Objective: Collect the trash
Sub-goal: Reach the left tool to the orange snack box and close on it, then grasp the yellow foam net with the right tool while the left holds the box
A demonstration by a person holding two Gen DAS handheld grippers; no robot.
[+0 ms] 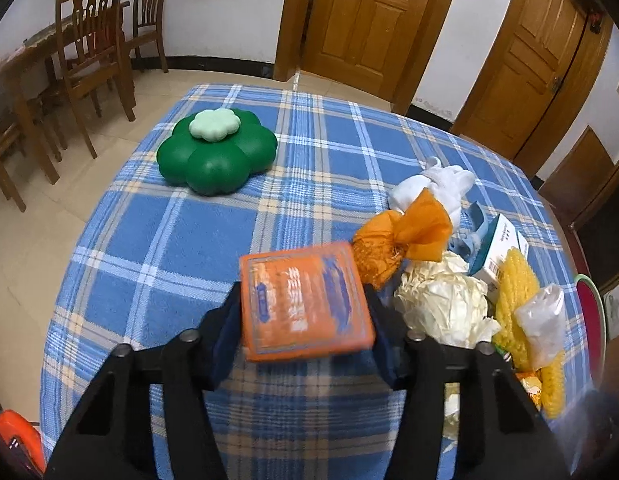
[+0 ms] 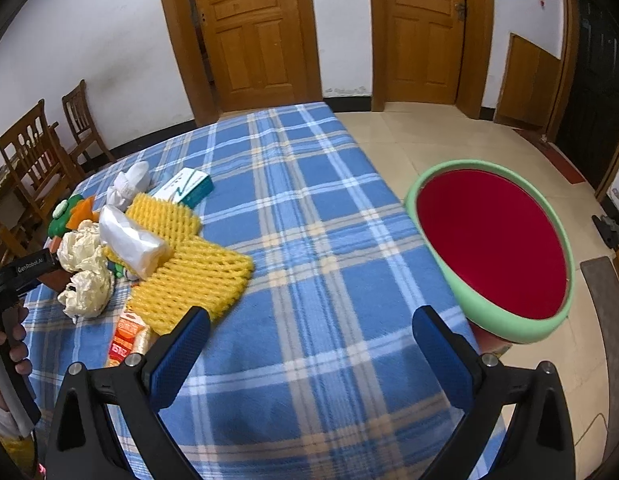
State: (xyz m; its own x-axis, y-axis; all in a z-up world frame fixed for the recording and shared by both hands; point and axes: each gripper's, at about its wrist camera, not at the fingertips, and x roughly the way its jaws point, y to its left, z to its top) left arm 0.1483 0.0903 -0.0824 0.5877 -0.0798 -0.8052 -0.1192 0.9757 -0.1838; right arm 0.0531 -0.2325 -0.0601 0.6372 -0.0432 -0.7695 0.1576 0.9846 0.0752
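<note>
left tool (image 1: 305, 304) gripping orange packet (image 1: 305, 300), print blurred

"GenRobot.AI" is being shown in white letters on the black body of the left gripper (image 2: 33, 266), just beside the crumpled cream paper (image 2: 83, 268). Print is being displayed on the orange packet (image 1: 305, 300), on the teal-and-white box (image 2: 187, 187) and on the small orange wrapper (image 2: 125, 334), but none of it can be read.

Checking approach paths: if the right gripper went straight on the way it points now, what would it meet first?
Probably just the checked tablecloth: the right gripper is open with bare cloth ahead, yellow foam net to one side, red bowl to the other.
</note>
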